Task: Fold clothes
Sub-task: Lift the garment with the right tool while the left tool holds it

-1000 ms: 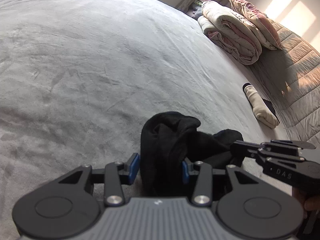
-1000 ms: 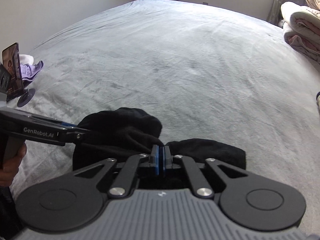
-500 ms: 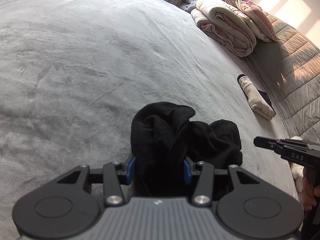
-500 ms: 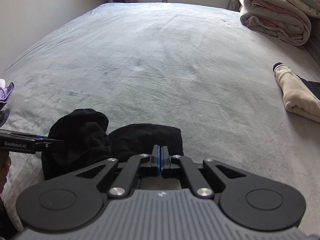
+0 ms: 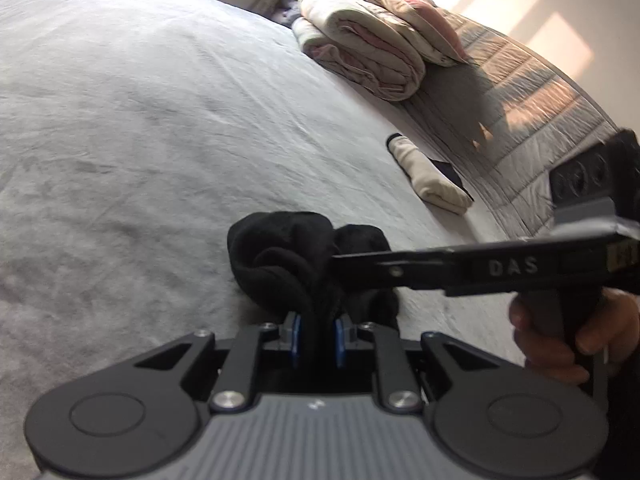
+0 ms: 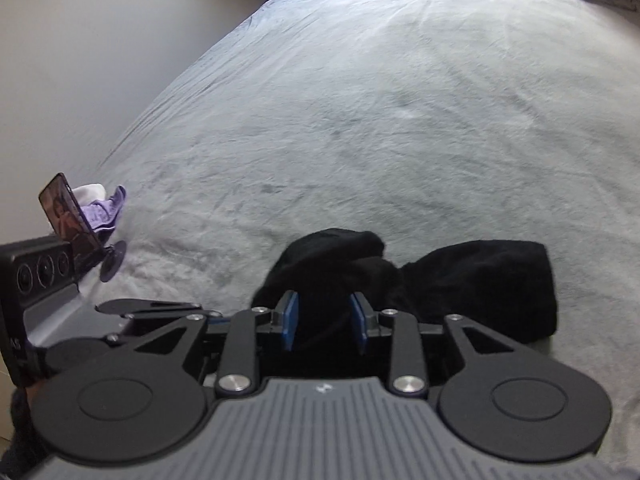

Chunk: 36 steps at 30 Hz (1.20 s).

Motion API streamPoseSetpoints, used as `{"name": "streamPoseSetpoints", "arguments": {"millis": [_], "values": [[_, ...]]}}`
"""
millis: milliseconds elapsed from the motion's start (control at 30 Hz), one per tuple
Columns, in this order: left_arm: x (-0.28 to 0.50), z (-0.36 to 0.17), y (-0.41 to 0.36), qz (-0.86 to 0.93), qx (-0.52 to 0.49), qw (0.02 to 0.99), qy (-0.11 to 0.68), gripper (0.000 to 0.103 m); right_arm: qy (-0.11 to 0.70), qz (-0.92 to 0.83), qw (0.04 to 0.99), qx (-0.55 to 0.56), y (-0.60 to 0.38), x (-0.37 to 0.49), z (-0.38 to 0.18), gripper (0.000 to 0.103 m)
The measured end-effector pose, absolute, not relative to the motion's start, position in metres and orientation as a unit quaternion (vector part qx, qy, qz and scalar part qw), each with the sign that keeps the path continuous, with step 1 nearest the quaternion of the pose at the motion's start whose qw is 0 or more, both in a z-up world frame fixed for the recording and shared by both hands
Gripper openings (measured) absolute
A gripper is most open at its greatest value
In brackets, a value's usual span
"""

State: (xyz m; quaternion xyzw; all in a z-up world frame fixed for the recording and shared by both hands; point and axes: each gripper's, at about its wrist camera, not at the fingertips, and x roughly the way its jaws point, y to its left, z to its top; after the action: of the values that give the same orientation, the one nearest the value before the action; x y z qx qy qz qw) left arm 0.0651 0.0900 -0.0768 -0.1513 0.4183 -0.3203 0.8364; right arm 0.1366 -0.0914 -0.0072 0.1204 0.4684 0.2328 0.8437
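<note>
The black garment (image 5: 296,256) lies bunched on the grey bed (image 5: 140,128). The left gripper (image 5: 316,336) has its jaws closed on a fold of it. The right gripper (image 6: 324,320) has its jaws partly apart around another bunch of the cloth.

So the bed (image 5: 160,128) has this grey fuzzy cover with light creases all over it. Up at the far end there's a folded duvet (image 5: 360,60) with a pinkish pillow (image 5: 404,12) on top, sitting against a quilted headboard (image 5: 532,112) that's catching sun patches. A rolled cream garment (image 5: 428,176) lies near the headboard. Over by the wall side, a phone on a little stand (image 6: 70,216) is propped up, and some purple cloth (image 6: 105,210) is just behind it.
</note>
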Motion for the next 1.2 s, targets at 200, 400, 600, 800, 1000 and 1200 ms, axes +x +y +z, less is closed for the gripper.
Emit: {"name": "streamPoseSetpoints", "arguments": {"millis": [200,400,600,800,1000,1200], "values": [[0.064,-0.080,0.088,-0.319,-0.136,0.833,0.431,0.019,0.484,0.233,0.834,0.124,-0.079,0.144,-0.017,0.026],[0.065,-0.081,0.088,-0.318,-0.142,0.832,0.432,0.021,0.488,0.243,0.825,0.150,-0.080,0.142,-0.009,0.031],[0.062,-0.078,0.088,-0.328,-0.141,0.828,0.432,0.035,0.488,0.234,0.835,0.099,-0.067,0.139,-0.011,0.013],[0.064,-0.076,0.104,-0.311,-0.153,0.833,0.431,0.045,0.468,0.197,0.859,0.066,-0.088,0.137,0.004,0.007],[0.070,-0.089,0.098,-0.286,-0.130,0.825,0.469,0.033,0.440,0.160,0.880,0.073,-0.118,0.133,0.029,0.007],[0.075,-0.094,0.101,-0.259,-0.138,0.833,0.468,0.004,0.421,0.127,0.895,0.071,-0.144,0.131,0.047,0.007]]}}
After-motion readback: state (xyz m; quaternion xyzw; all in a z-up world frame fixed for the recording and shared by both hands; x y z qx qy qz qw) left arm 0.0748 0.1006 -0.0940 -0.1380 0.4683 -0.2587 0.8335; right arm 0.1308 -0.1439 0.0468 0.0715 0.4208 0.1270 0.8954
